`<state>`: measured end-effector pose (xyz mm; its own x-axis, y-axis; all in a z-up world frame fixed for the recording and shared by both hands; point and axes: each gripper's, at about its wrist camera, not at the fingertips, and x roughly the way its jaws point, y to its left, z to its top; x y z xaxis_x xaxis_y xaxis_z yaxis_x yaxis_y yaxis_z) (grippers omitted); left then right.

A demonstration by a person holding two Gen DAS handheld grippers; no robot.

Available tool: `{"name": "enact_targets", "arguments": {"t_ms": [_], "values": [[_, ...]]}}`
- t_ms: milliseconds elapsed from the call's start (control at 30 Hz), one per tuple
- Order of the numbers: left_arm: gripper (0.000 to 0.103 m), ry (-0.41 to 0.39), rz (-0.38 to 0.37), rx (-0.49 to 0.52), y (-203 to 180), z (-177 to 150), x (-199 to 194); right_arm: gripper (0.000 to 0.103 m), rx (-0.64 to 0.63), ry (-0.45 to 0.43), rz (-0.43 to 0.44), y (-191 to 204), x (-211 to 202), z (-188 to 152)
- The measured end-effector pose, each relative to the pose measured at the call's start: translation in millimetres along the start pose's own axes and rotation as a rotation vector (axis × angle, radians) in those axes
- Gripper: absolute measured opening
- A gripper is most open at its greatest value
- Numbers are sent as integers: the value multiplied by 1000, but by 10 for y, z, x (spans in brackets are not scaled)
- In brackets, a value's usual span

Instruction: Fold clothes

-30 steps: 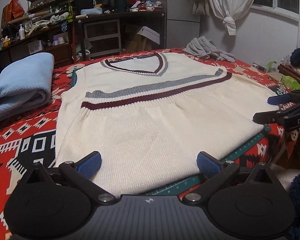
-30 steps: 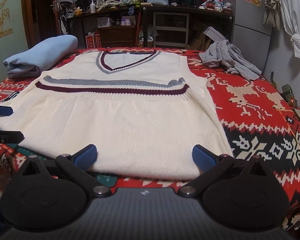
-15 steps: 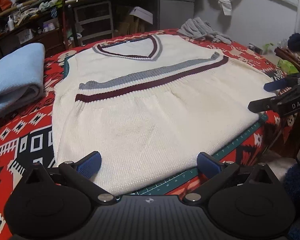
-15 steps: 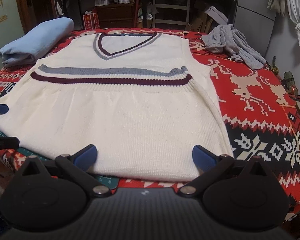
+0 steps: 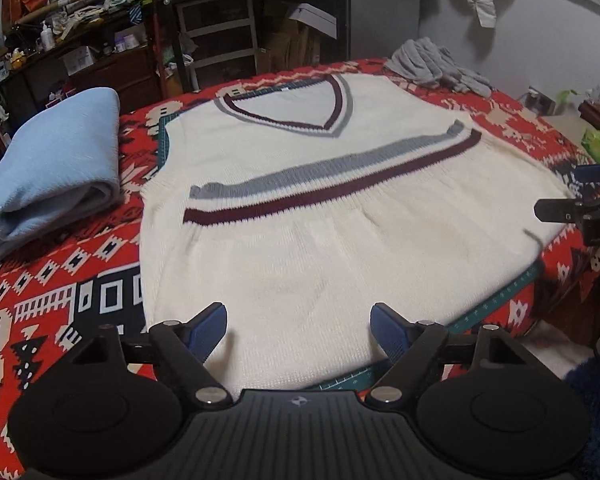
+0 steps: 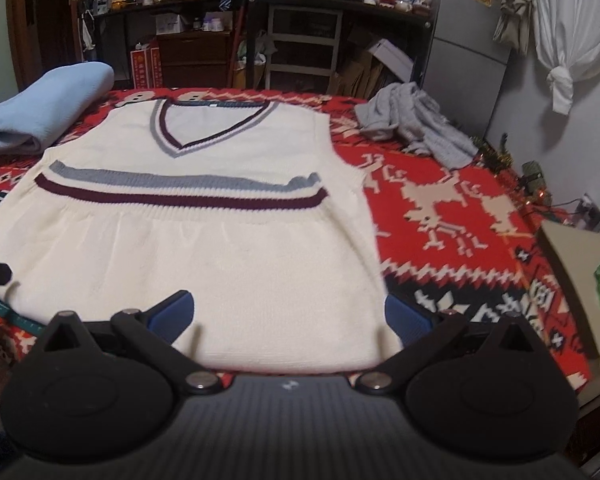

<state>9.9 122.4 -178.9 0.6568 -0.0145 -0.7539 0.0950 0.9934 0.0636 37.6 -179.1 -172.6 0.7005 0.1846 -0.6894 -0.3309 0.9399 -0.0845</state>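
Two open hand-held grippers poised at the near hem of a cream knitted vest spread flat on a patterned cloth.

The left gripper (image 5: 298, 330), black with blue-padded fingers (image 5: 206, 328), is held level with its jaws wide apart, framing the near-left part of the folded-up lower edge and gripping nothing. The right gripper (image 6: 288, 316) is posed the same way with its blue pads (image 6: 406, 318) spread across the near-right corner, also empty; its tips show at the right edge of the left wrist view. The sleeveless cream knitted vest (image 5: 332, 216), with a V-neck and grey and maroon stripes, lies face up over a green cutting mat (image 5: 496, 302) on the red, white and black patterned tablecloth (image 6: 452, 216). A folded light-blue garment (image 5: 52, 168) rests to the left, a crumpled grey garment (image 6: 416, 124) at the far right.
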Motion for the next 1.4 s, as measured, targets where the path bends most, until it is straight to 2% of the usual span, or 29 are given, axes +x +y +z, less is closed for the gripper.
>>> {"name": "enact_targets", "arguments": {"t_ms": [200,333,367,533,600,700,767,833,900,967,1000,1067,1100,1400], "values": [[79,-4,47,4,28,-55,-27,103,17,-3,-35,-118,-48,-12],[67,-11,50,-69,247,-168,-136,99,72,-21,-65,-245,-65,-72],[62,-9,51,-89,318,-199,-166,95,85,-22,-70,-282,-73,-90],[51,14,91,-174,655,-384,-253,77,149,-5,-71,-473,-81,-188],[41,28,91,-221,759,-449,-247,66,172,-1,-72,-531,-82,-231],[33,32,40,-305,854,-501,-226,40,201,16,-64,-611,-56,-288],[28,25,3,-339,866,-497,-205,33,217,30,-53,-647,-16,-316],[28,18,-14,-351,858,-478,-165,33,233,39,-44,-679,22,-339],[28,25,-20,-362,880,-474,-107,33,244,36,-33,-702,57,-338],[22,30,-23,-371,897,-482,-66,32,248,36,-16,-722,105,-317],[21,29,-22,-372,903,-486,-62,25,253,39,-3,-730,126,-310],[9,25,-18,-367,910,-490,-66,16,260,43,19,-736,155,-298],[7,23,-14,-359,909,-489,-79,9,263,42,16,-734,155,-294],[6,10,-3,-256,805,-553,-303,7,288,45,34,-743,-87,-415]]}}
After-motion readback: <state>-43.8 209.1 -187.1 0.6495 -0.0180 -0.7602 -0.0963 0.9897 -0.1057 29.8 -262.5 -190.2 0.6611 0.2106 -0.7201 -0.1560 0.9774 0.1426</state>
